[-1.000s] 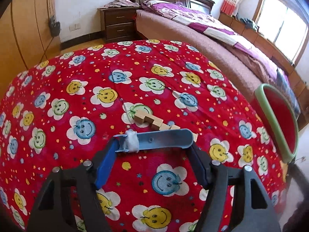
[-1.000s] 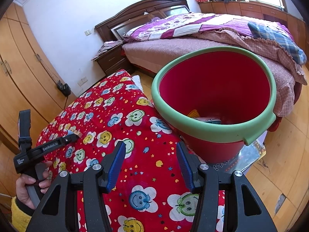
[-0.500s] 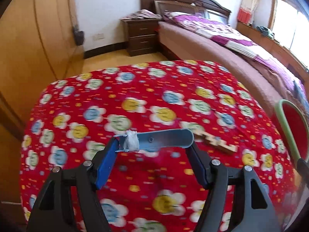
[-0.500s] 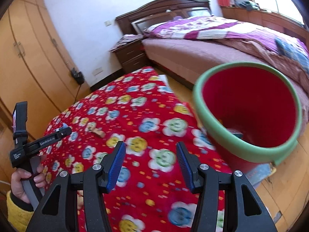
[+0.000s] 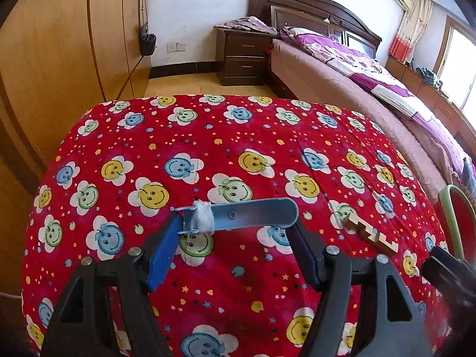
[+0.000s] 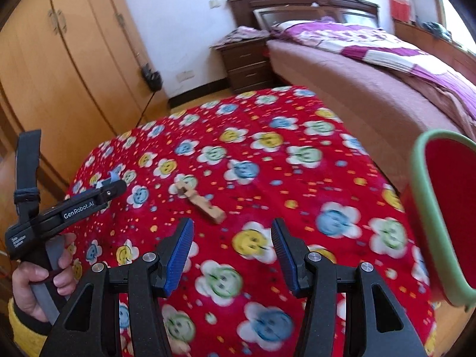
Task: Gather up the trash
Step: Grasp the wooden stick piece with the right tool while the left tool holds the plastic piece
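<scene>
Under me spreads a table draped in a red cloth [image 5: 226,136] printed with smiling flowers in yellow, blue and green; the cloth falls over the rounded far edge. I take the wooden notched piece [image 5: 369,233] as my landmark: it lies flat on the cloth, pale, stepped along one side.

My left claw [image 5: 235,232] is clenched on a grey-blue plastic strip [image 5: 253,215], held crosswise between the blue pads, with a wad of white tape [image 5: 203,217] wound around it at the left pad. The strip hangs above the cloth, to the left of the wooden piece and apart from it.

My right claw [image 6: 232,253] is released, its ribbed blue pads spread wide with nothing between them, hovering just nearer than the wooden piece [image 6: 202,200]. My left hand [image 6: 41,279] grips its handle off to the left of the piece.

Right of the wooden piece, past the table's edge, stands the red bucket [image 6: 446,217] with a green rim. Beyond the piece is wooden floor, then a dark nightstand [image 5: 244,56] and a bed [image 5: 372,89] with purple bedding. Far left of it runs a wardrobe [image 5: 59,59] with a black bag [image 5: 148,40] hanging on it.
</scene>
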The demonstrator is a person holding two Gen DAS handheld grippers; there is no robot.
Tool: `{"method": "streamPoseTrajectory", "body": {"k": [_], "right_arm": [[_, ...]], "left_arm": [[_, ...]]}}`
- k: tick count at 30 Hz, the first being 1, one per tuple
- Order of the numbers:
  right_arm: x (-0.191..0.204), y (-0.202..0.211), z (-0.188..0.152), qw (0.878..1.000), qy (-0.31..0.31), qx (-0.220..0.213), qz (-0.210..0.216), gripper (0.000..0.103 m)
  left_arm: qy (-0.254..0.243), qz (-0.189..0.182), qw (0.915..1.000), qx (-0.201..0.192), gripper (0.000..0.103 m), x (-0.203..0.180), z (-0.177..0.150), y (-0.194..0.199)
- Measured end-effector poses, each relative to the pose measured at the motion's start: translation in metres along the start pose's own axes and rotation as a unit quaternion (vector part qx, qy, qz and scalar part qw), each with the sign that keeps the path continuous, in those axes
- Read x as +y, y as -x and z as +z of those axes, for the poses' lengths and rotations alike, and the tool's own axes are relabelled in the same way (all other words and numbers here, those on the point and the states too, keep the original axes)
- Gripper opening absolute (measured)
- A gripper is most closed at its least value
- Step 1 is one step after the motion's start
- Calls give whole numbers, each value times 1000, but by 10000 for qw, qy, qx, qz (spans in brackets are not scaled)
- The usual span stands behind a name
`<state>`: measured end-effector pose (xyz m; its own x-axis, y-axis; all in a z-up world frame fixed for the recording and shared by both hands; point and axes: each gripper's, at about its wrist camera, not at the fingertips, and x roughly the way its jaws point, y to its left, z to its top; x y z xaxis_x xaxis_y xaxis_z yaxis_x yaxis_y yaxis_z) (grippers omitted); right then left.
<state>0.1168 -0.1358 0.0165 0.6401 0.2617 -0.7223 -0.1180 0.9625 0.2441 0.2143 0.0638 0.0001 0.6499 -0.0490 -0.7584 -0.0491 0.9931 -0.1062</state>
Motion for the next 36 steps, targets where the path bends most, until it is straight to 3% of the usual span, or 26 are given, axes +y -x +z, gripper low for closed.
{"method": "streamPoseTrajectory", "body": {"k": [10, 15, 17, 20, 36], "right_arm": [[23, -43, 8, 9991, 365, 200, 55, 51], [30, -53, 6, 9981, 554, 258, -49, 36], [31, -55, 5, 9978, 589, 291, -64, 19], [30, -54, 4, 9980, 569, 282, -44, 11], [-6, 35, -22, 9991, -188, -381, 42, 10]], "left_arm": [[174, -179, 9997, 61, 71, 8, 2, -4], [168, -208, 9996, 69, 71, 9, 2, -4], [164, -210, 9996, 70, 71, 8, 2, -3], [134, -210, 9997, 51, 71, 5, 1, 0], [-187, -353, 9990, -176, 71, -22, -5, 26]]}}
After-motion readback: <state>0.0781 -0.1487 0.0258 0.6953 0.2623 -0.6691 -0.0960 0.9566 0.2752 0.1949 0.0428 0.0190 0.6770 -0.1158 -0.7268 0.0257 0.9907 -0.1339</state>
